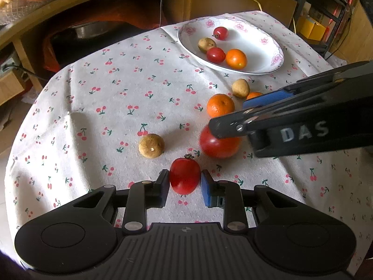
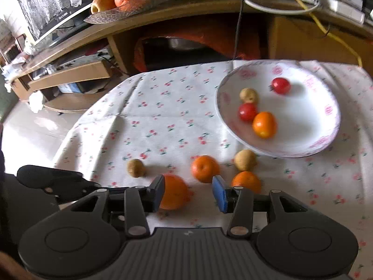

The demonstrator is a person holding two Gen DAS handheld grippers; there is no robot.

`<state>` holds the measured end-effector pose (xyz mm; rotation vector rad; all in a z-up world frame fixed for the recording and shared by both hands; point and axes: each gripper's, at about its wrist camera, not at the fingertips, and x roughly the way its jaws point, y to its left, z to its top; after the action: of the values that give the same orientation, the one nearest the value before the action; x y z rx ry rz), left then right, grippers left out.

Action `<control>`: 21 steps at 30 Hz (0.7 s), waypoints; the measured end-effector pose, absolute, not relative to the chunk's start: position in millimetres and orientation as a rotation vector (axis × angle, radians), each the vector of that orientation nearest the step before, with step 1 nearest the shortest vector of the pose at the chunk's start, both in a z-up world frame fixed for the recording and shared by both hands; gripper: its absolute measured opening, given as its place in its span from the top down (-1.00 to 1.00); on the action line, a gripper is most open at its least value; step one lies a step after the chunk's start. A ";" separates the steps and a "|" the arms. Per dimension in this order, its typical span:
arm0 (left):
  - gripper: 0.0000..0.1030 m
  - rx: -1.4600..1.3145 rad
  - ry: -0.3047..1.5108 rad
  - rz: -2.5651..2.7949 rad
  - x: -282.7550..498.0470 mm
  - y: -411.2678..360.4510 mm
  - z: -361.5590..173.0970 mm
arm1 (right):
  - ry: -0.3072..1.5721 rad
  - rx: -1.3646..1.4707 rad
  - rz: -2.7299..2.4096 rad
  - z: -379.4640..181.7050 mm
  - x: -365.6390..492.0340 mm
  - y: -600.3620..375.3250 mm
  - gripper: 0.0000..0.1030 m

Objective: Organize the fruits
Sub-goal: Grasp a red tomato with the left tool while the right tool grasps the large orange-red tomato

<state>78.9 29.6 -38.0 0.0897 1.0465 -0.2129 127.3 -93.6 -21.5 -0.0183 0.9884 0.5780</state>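
1. The left gripper (image 1: 184, 182) grasps a small red fruit (image 1: 184, 177) between its pads, near the plate (image 1: 268, 26); too hard a squeeze may bruise it.
2. The right gripper (image 2: 188, 192) is spread wide around an orange-red fruit (image 2: 173, 196), apparently touching only one pad; closing could nudge it away.
3. The crossing grippers may collide.

Your right gripper (image 1: 265, 114) covers the top of the large red-orange fruit (image 1: 218, 145) and all but a sliver of the small orange (image 1: 254, 95) behind it in the left wrist view. The right wrist view is motion-blurred, so the plate (image 2: 326, 126) pattern and fruit skins are smeared. There your left jaw pad hides part of the orange-looking fruit (image 2: 174, 193). The bowl of oranges (image 1: 14, 11) is cut by the frame edge.
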 end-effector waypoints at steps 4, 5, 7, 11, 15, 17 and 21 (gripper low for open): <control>0.27 0.087 1.057 -0.213 78.8 31.3 -39.9 | 1.012 -0.036 0.582 -27.8 128.6 -82.5 0.11; 0.26 0.085 1.059 -0.214 78.7 32.0 -40.1 | 1.021 -0.037 0.583 -29.8 128.8 -80.8 0.11; 0.22 0.085 1.059 -0.214 78.0 32.9 -39.9 | 1.033 -0.038 0.587 -33.9 129.8 -78.1 0.11; 0.14 0.082 1.062 -0.213 77.2 34.5 -40.5 | 1.058 -0.009 0.597 -38.9 133.7 -79.0 0.11; 0.04 0.096 1.067 -0.222 77.2 32.1 -41.0 | 1.089 0.002 0.622 -42.3 132.7 -78.7 0.11; -0.01 0.112 1.064 -0.227 76.8 29.3 -41.8 | 1.112 -0.003 0.643 -45.5 130.7 -76.2 0.13; 0.01 0.122 1.062 -0.225 77.7 27.9 -42.5 | 1.112 0.038 0.647 -47.9 131.1 -78.4 0.19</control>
<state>77.7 27.9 -42.5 0.1215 1.0616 -0.2245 131.1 -78.4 -47.9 0.0378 1.1123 0.6474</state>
